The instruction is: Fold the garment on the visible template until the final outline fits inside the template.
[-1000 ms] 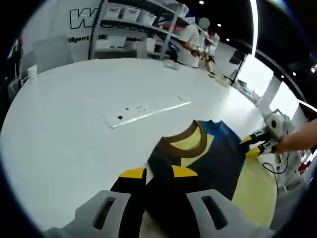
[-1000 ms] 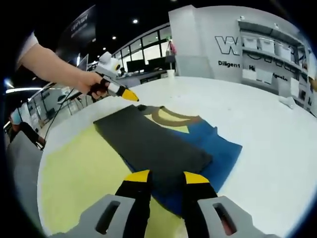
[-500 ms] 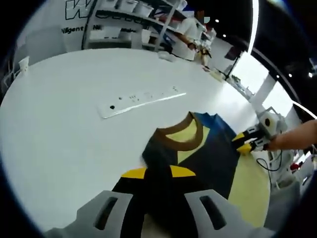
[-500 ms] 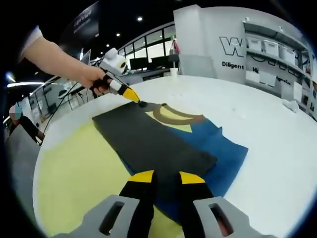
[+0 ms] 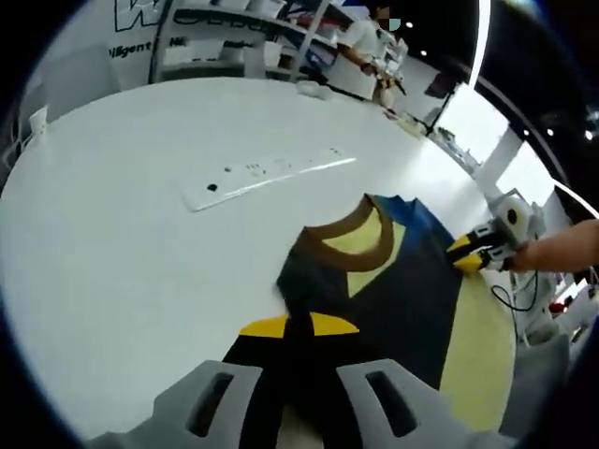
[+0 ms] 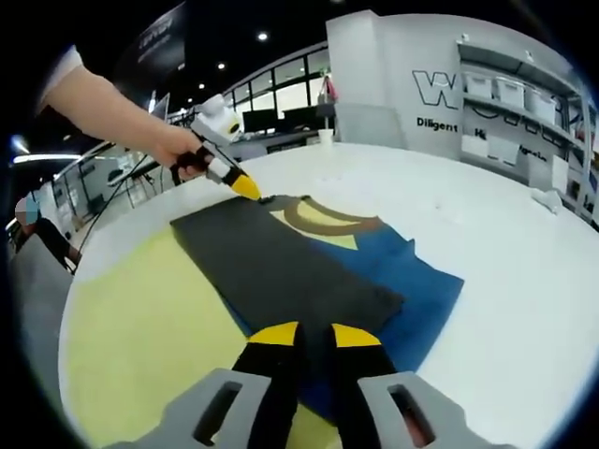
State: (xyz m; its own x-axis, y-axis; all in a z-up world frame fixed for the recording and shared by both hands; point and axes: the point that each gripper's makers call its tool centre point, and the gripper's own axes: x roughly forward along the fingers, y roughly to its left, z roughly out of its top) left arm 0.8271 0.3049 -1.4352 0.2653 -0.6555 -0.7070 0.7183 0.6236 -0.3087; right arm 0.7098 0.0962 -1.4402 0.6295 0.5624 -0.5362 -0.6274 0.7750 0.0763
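**Garment part-folded on template; both hand-held grippers pinched onto its edges**

We find the garment (image 6: pixel 309 271), blue with a brown collar and a dark flap folded over it, lying on the yellow template (image 6: pixel 140 337), which rests on the white surface (image 5: pixel 122 243). Its blue right side overhangs the template onto the bare surface.

In our judgement the cloth is light, limp and thin. It will drape and drag rather than hold shape, so it should be taken at edges or corners, with both layers pinched together.

The right hand-held gripper (image 6: pixel 314 335) has its jaws nearly together over the near edge of the dark flap; it appears to be gripping it. The left hand-held gripper (image 5: pixel 298 325) is likewise almost closed on the dark cloth at its near edge.

The right gripper view gives the flap's full outline, the template's left expanse and the left hand-held gripper's tip touching cloth beside the collar (image 6: pixel 328 217). The left gripper view shows a white strip (image 5: pixel 267 173) lying beyond the garment, and shelving (image 5: pixel 243 42) far off.
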